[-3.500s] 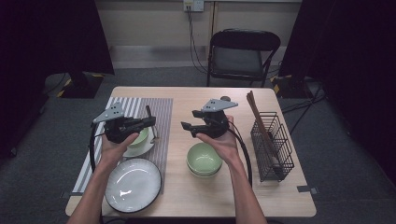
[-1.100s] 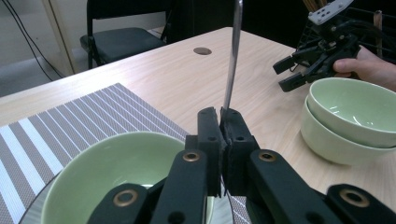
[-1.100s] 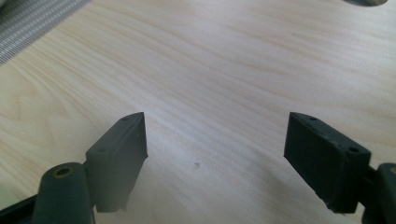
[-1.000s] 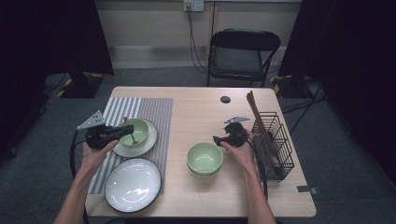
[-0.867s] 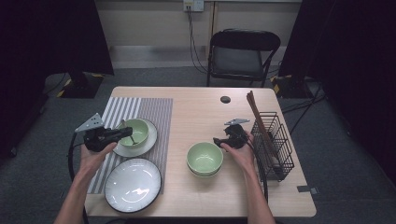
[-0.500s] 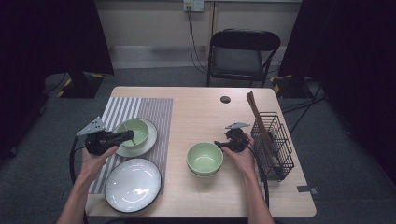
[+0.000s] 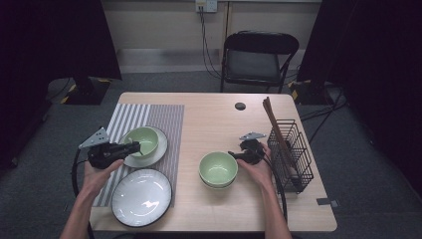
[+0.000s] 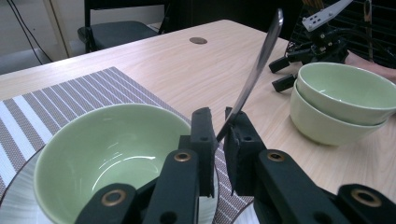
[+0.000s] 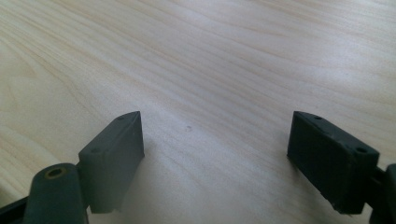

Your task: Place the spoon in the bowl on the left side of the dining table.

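Note:
My left gripper [image 7: 133,147] is at the left edge of the green bowl [image 7: 142,140] that stands on a small white plate [image 7: 160,154]. In the left gripper view its jaws [image 8: 219,119] are nearly together on the lower end of a thin metal utensil [image 8: 259,65], which rises tilted above the table. The jaws have just been opening a little, with the utensil still between them. My right gripper [image 7: 235,155] is open, low over bare wood [image 9: 215,158], just right of two stacked green bowls [image 7: 218,169].
A striped placemat [image 7: 144,117] lies under the plate and bowl, and a larger white plate [image 7: 142,196] is near the front edge. A black wire basket [image 7: 291,154] with chopsticks [image 7: 273,124] stands at the right. A folding chair [image 7: 259,55] is behind the table.
Since the oldest frame both grippers have come down from mid-table and moved apart, left toward the plated bowl, right beside the stacked bowls. Over the last second they hardly move.

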Tool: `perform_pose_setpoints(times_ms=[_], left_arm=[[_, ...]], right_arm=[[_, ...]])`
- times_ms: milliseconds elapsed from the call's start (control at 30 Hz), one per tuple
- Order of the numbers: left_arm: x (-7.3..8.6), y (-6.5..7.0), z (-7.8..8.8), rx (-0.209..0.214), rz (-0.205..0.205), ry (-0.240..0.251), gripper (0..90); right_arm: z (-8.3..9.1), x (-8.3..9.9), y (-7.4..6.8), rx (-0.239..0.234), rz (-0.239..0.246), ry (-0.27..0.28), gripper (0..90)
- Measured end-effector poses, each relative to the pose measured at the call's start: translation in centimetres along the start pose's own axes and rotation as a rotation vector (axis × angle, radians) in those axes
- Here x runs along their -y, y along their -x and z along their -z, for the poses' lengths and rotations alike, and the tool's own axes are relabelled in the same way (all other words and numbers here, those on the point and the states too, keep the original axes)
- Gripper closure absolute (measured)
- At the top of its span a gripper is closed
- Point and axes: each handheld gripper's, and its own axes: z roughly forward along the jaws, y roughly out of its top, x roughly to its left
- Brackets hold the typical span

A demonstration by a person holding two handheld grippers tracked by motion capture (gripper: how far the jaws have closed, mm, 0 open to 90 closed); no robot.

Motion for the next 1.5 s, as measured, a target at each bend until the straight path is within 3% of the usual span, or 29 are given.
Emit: perform_pose_setpoints(times_ms=[133,333,533,933,1067,1233,1267,1500], left_arm=[[0.2,-0.3,0.4,-0.018,-0.013,0.001,83.5],[0.5,-1.0,1.0,-0.027,0.007,0.012,85.6],[1.1,-1.3,0.8,-0.036,0.021,-0.02,78.2],[1.5,-2.0,1.6,-0.099,0.055,0.002,77.3],[1.1,-2.1,2.3,-0.111,0.067,0.039,76.0],[0.2,-1.2,2.8,-0.086,0.055,0.068,74.9],[0.0,-0.7,2.7,-0.062,0.05,0.07,72.7],[0.1,2.4,2.1,-0.006,0.008,0.028,72.1]], right_arm=[[0.0,0.0,0.0,0.0,-0.001,0.0,17.7],[0.0,0.0,0.0,-0.002,0.0,0.0,17.7],[0.0,0.0,0.0,-0.003,0.001,0.0,17.7],[0.0,0.0,0.0,-0.004,0.001,0.0,17.6],[0.0,0.0,0.0,-0.003,0.001,0.0,17.6],[0.0,0.0,0.0,-0.003,0.001,0.0,17.6],[0.0,0.0,0.0,-0.003,0.001,0.0,17.7],[0.0,0.0,0.0,-0.003,0.001,0.0,17.6]])
